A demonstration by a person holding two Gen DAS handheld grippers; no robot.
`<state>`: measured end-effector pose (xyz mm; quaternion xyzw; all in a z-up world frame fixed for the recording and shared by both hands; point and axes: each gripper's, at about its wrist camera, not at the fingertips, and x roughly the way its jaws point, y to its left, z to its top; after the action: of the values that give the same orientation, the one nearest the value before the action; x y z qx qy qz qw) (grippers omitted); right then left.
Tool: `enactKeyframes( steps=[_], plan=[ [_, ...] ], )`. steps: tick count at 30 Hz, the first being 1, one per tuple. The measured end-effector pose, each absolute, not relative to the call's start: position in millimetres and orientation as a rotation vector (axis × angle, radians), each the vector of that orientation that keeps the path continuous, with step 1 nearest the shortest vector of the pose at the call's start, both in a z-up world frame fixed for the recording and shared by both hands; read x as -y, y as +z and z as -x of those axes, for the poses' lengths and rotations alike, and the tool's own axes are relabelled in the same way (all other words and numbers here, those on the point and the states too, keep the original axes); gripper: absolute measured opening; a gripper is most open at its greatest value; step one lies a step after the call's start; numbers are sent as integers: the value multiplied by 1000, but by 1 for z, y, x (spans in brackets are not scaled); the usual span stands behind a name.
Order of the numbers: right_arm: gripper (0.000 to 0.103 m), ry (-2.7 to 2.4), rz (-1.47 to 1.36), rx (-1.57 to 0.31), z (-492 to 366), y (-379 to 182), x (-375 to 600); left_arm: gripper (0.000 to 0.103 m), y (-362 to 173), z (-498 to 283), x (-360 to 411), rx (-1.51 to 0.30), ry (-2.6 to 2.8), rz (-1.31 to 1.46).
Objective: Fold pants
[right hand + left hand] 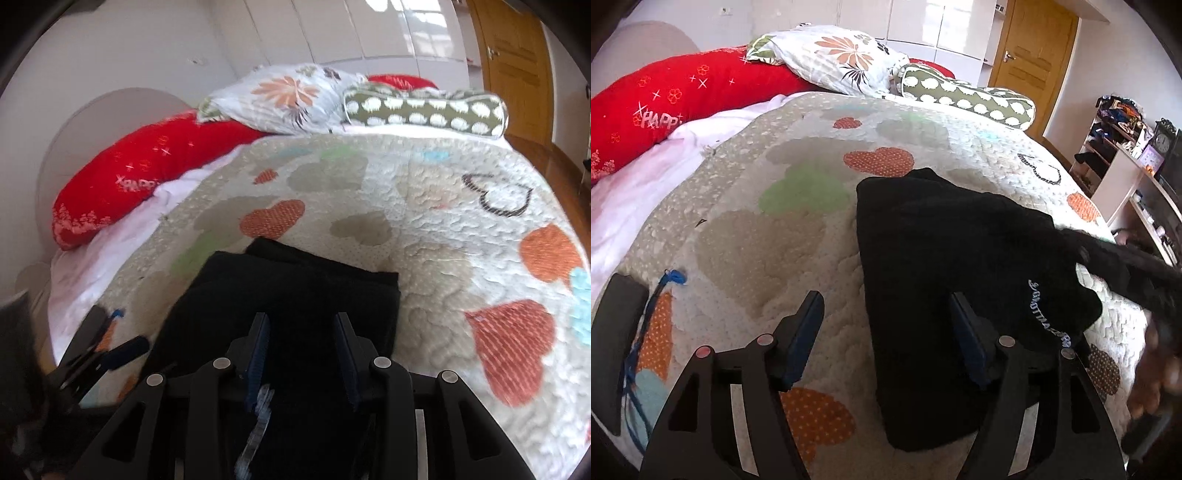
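Note:
The black pants [953,266] lie folded in a thick stack on the heart-patterned quilt [783,229], with white lettering near their right corner. My left gripper [886,328] hovers open over the stack's left edge. Its right finger is above the fabric and its left finger above bare quilt, and nothing is pinched. In the right wrist view the pants [295,291] fill the gap between the fingers of my right gripper [303,343], which is shut on the near edge of the fabric. That gripper [1082,247] comes in blurred from the right, with a hand behind it.
A red pillow [665,103], a floral pillow [834,59] and a green spotted bolster [967,99] line the head of the bed. A wooden door [1034,48] and cluttered shelves [1115,133] stand to the right. A blue cord [646,325] lies at the quilt's left edge.

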<state>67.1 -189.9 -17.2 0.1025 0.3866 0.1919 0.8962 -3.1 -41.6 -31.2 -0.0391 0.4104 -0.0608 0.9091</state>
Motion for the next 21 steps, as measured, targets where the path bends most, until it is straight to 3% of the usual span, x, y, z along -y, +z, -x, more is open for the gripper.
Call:
enactKeyframes(
  steps=[7, 9, 21],
  plan=[
    [36, 327, -138, -835, -24, -47, 187, 70, -31, 15, 41, -829, -119, 91],
    [40, 302, -106, -819, -22, -53, 182, 70, -31, 18, 45, -807, -100, 66],
    [44, 309, -205, -735, 10, -8, 193, 70, -8, 51, 48, -748, -73, 28]
  ],
)
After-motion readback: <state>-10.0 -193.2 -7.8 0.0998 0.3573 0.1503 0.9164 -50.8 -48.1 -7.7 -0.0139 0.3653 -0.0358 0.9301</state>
